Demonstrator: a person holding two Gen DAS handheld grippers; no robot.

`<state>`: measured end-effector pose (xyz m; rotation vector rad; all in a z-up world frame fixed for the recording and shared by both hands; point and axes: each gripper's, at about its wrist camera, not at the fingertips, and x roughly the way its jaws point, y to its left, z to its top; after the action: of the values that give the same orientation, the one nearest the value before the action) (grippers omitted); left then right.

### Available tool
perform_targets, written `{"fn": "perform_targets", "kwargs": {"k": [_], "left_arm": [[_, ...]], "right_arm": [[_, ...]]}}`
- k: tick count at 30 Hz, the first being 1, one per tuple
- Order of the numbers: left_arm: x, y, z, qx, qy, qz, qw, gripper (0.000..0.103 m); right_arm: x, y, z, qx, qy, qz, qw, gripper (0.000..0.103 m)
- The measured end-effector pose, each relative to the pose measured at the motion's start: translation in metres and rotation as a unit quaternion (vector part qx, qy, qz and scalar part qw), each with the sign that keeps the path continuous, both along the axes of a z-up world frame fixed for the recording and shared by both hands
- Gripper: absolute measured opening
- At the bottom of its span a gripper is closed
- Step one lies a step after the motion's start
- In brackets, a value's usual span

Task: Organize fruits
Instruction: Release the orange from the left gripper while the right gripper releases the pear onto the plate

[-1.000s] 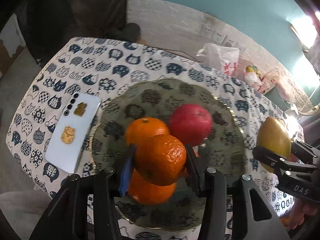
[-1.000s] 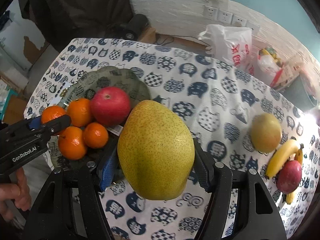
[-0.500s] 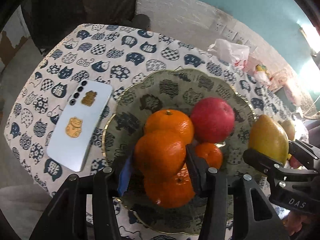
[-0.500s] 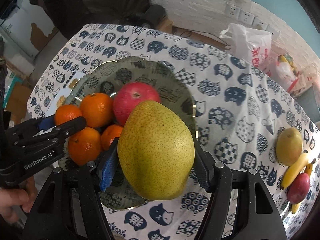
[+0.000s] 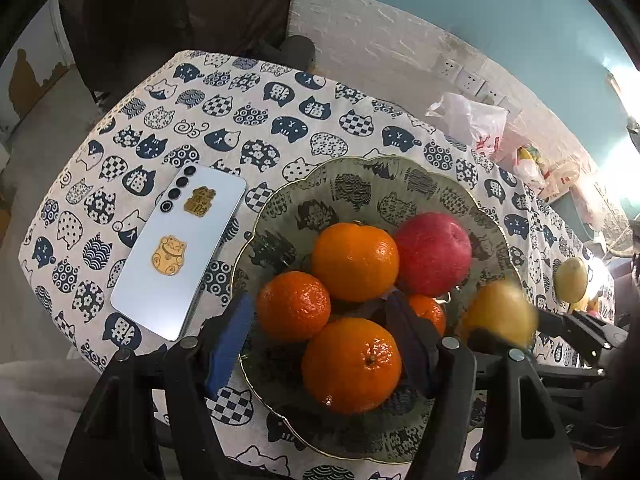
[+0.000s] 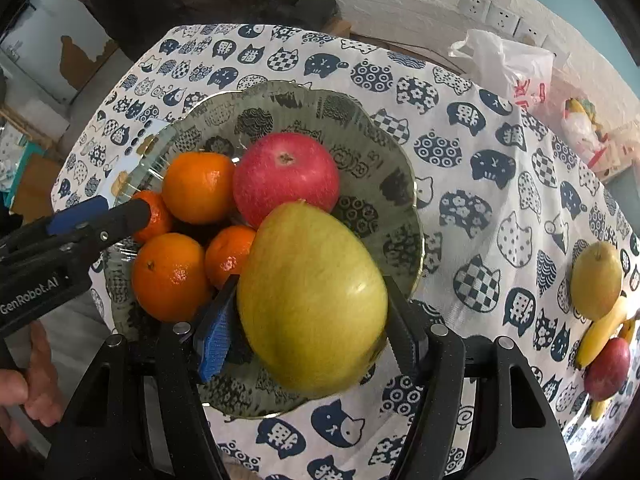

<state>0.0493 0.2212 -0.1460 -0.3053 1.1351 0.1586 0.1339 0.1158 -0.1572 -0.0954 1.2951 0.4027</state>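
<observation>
Over the bowl [image 6: 404, 184], the right gripper [image 6: 308, 320] clamps a pear [image 6: 312, 300] — the left gripper [image 5: 320, 336] is opening, its pads clear of the oranges.

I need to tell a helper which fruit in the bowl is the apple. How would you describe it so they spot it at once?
Start at the scalloped glass bowl on the cat-print tablecloth. Among the fruit piled in it, look to the side farthest from the grippers, next to the top orange. The apple is the bowl's only red fruit, smooth-skinned, and larger than the four oranges.
</observation>
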Motion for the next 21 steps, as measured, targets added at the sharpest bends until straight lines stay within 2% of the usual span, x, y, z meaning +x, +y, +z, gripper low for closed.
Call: {"fn": "perform_targets", "kwargs": {"k": [4, 10, 12, 21], "left_arm": [[0.0, -0.005, 0.008, -0.002, -0.008, -0.002, 1.0, 0.07], [0.0, -0.019, 0.018, -0.001, -0.014, -0.014, 0.9998, 0.073], [0.0, -0.025, 0.021, 0.002, -0.018, -0.02, 0.9996, 0.078], [0.001, -0.067, 0.037, -0.001, -0.029, -0.06, 0.9978, 0.081]], "right_arm": [[0.0, -0.008, 0.021, 0.018, -0.024, -0.008, 1.0, 0.07], [-0.003, -0.028, 0.046, 0.009, -0.052, -0.031, 0.998, 0.077], [-0.003, -0.036, 0.05, 0.002, -0.057, -0.039, 0.998, 0.077], [-0.015, -0.083, 0.061, -0.027, -0.073, -0.076, 0.994, 0.078]]}}
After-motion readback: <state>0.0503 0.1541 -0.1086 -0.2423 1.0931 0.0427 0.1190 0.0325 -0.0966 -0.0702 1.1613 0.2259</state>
